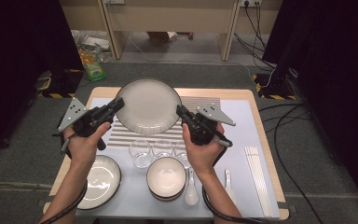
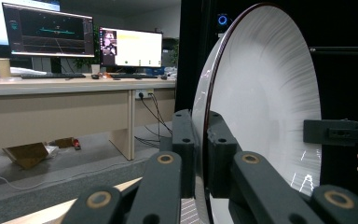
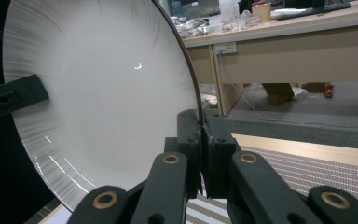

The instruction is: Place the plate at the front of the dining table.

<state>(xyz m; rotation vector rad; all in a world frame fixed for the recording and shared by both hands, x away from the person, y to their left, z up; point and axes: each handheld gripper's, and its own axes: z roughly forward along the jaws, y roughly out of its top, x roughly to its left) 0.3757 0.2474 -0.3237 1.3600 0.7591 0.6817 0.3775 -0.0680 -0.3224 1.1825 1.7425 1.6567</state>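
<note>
I hold the large plate (image 1: 148, 106) between the two grippers, clear above the worktop (image 1: 256, 140): the left gripper (image 1: 117, 104) is clamped on its left rim, the right gripper (image 1: 180, 112) on its right rim, both equally near. The plate's face carries nothing. Below the grippers lie the striped mat (image 1: 121, 135), three glasses (image 1: 141, 152), stacked bowls (image 1: 166, 178), and a smaller plate (image 1: 100, 182), all with nothing in them.

A: High view? 
B: Overhead from the person's side, facing forward and down at the table (image 1: 242, 100).
A: Gripper views? 
B: Close, level, facing each other across the shared plate (image 2: 265, 98).
</note>
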